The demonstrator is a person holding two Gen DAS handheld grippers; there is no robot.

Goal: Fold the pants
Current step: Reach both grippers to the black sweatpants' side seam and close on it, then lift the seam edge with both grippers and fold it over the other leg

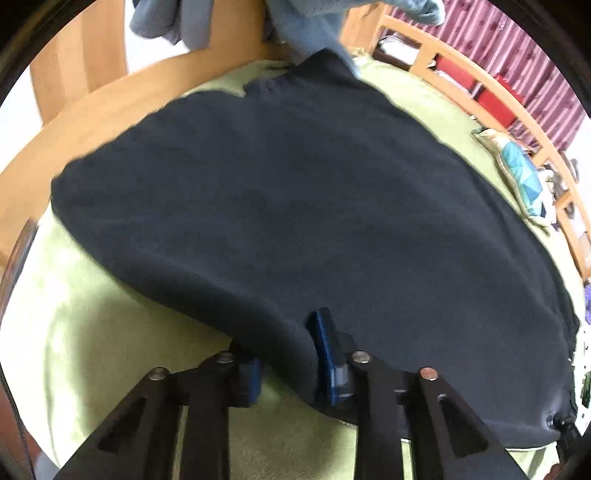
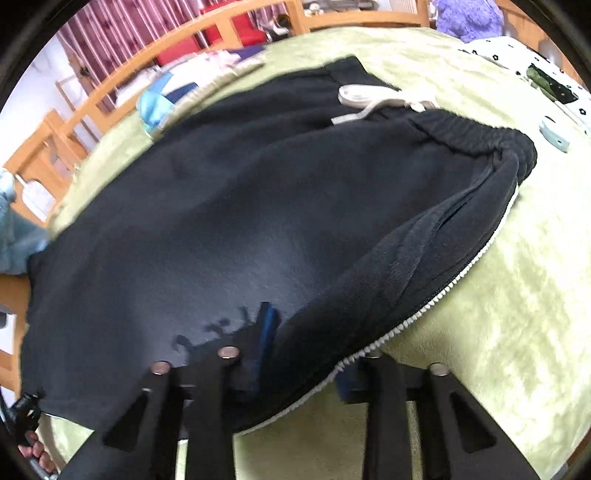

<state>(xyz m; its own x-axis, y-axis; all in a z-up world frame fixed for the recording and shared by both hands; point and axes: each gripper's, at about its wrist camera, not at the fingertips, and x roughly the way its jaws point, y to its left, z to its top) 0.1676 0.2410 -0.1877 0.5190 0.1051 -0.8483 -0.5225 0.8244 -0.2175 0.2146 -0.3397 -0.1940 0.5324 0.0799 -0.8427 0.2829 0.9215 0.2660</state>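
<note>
Dark navy fleece pants [image 1: 280,206] lie spread on a light green blanket [image 1: 110,332]. In the right wrist view the pants [image 2: 221,221] show an elastic waistband [image 2: 476,136], a white drawstring [image 2: 369,99] and a white zipper edge [image 2: 424,310]. My left gripper [image 1: 288,354] has its jaws apart at the near hem, one blue pad [image 1: 325,350] over the cloth and the other under its edge. My right gripper [image 2: 306,354] has its jaws apart astride the pants' near edge, one blue pad [image 2: 266,332] on top.
A wooden bed frame [image 1: 110,99] runs along the far side, with light blue clothing [image 1: 306,26] hanging there. A blue patterned cushion [image 1: 524,177] lies at the right. A purple plush [image 2: 469,14] and a white patterned cloth [image 2: 517,59] lie at the far right.
</note>
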